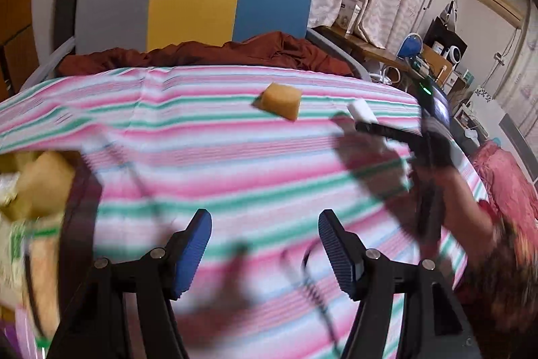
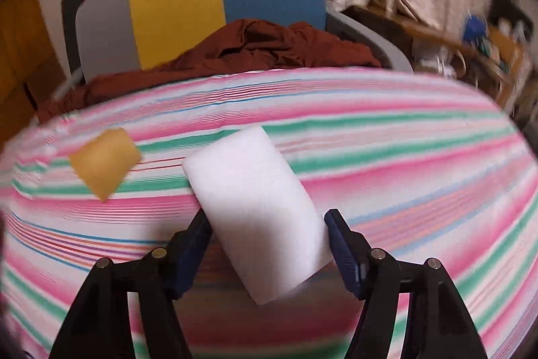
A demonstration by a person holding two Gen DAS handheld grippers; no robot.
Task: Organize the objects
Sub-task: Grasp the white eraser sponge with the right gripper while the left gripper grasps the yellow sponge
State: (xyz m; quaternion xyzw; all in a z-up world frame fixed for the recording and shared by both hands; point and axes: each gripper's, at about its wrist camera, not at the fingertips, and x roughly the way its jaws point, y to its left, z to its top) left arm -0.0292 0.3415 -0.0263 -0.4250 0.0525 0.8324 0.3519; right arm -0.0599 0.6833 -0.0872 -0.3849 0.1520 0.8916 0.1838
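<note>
Now right claw pinches white sponge; left claw gapes wide, empty.

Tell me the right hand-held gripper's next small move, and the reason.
Probably close fully on the white rectangular foam sponge. It sits between the right hand-held gripper pads, with the right pad at its edge, on the striped cloth, so a firm pinch should come before lifting.
</note>
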